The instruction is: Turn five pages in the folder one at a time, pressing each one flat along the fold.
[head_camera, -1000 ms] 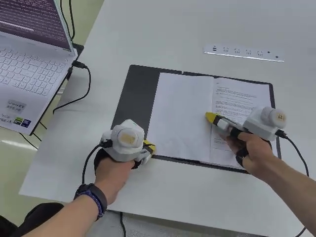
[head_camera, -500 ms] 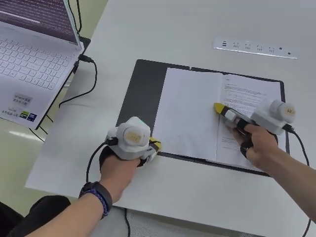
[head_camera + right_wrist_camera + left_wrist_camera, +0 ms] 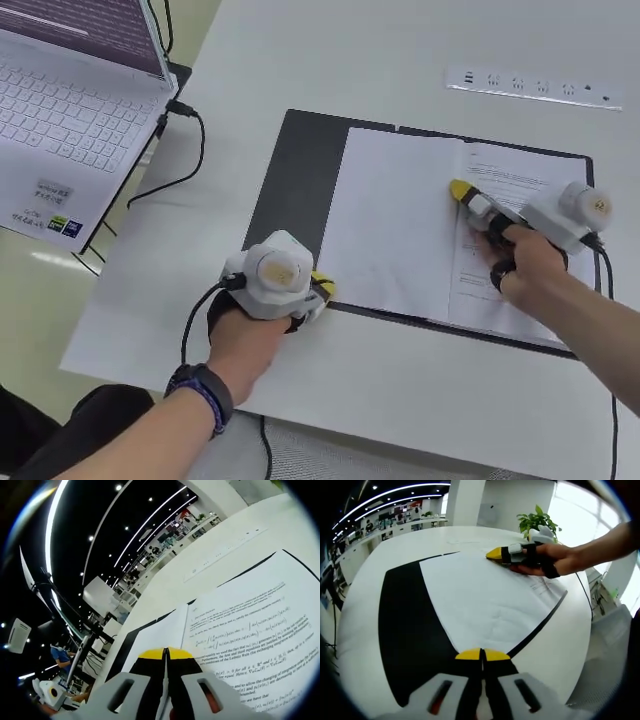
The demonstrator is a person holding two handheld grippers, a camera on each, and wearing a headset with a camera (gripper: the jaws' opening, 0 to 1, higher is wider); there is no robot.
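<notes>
1. Currently, I have the folder (image 3: 290, 175) lying open on the white table (image 3: 400, 60), at the centre of the head view. Its black inside cover is bare on the left.
2. A blank page (image 3: 395, 220) lies flat across the middle of the folder. A printed page (image 3: 520, 175) lies just to its right.
3. Right gripper (image 3: 461, 190): jaws clenched together, nothing between them. The yellow tips rest on the paper at the fold, where the blank and printed pages meet, right of centre in the head view.
4. Left gripper (image 3: 323, 289): jaws closed tip against tip, gripping nothing I can see. The tips sit at the near edge of the folder, by the lower left corner of the blank page.
5. Surface: an open laptop (image 3: 70, 110) occupies the upper left of the head view. A black cable (image 3: 201, 150) is plugged into its side and loops across the table. A power strip (image 3: 535, 87) lies at the upper right, apart from the folder.
6. Room, left gripper view: an open-plan office with ceiling light strips (image 3: 400, 490) at the upper left, a white column (image 3: 465, 502) at top centre, and a potted plant (image 3: 538, 521) beside it.
</notes>
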